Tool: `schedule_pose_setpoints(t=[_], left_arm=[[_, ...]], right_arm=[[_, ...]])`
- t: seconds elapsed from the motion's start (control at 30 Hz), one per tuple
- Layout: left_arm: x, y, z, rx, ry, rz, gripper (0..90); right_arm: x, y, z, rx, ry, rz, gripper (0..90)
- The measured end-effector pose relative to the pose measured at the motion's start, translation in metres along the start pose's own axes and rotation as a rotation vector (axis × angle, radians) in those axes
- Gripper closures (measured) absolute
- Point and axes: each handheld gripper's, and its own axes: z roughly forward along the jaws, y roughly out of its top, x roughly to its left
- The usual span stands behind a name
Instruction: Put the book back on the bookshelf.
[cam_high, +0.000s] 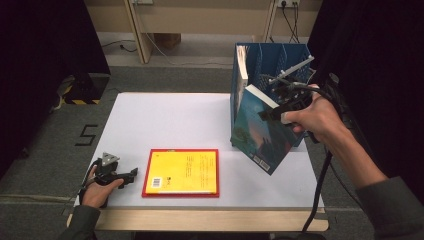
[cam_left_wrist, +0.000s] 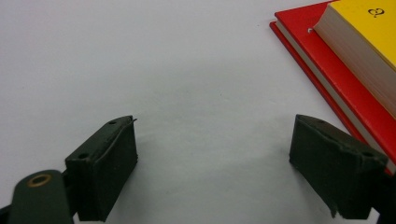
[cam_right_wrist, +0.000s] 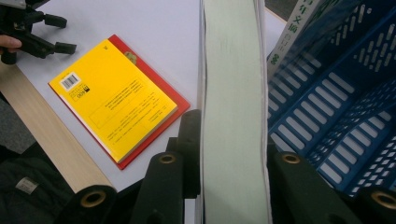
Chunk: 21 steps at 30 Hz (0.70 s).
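The right gripper (cam_high: 272, 114) is clamping a teal book (cam_high: 260, 135) beside the blue file rack (cam_high: 280, 60); the left gripper (cam_high: 131, 175), jaws spread, is resting near the table's (cam_high: 165, 115) front-left corner.

Even overhead light falls bright on the white table (cam_high: 170, 120), while the upper corners of the high view sink into near-black curtain. Shadows are soft and short. In the left gripper view the jaws at the bottom edge are slightly blurred and the tabletop glares pale. The right gripper view is sharp in the middle and soft at the bottom.
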Motion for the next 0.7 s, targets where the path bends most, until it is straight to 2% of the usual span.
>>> schedule_pose_setpoints(t=[0.33, 0.37, 0.53, 0.6, 0.63, 0.7], left_arm=[[0.0, 0.0, 0.0, 0.002, 0.0, 0.0, 14.0], [0.0, 0.0, 0.0, 0.002, -0.001, 0.0, 14.0], [0.0, 0.0, 0.0, 0.001, -0.001, 0.0, 14.0], [0.0, 0.0, 0.0, 0.001, -0.001, 0.0, 14.0], [0.0, 0.0, 0.0, 0.001, -0.001, 0.0, 13.9], [0.0, 0.0, 0.0, 0.001, -0.001, -0.002, 13.9]], right_arm=[[-0.015, 0.02, -0.017, 0.012, -0.078, 0.019, 73.8], [-0.021, 0.024, -0.02, 0.005, -0.092, 0.034, 73.8], [-0.034, 0.032, -0.024, -0.018, -0.127, 0.067, 73.9], [-0.045, 0.036, -0.025, -0.025, -0.157, 0.084, 73.8], [-0.045, 0.036, -0.025, -0.025, -0.157, 0.084, 73.8], [-0.055, 0.042, -0.029, -0.042, -0.179, 0.1, 73.8]])
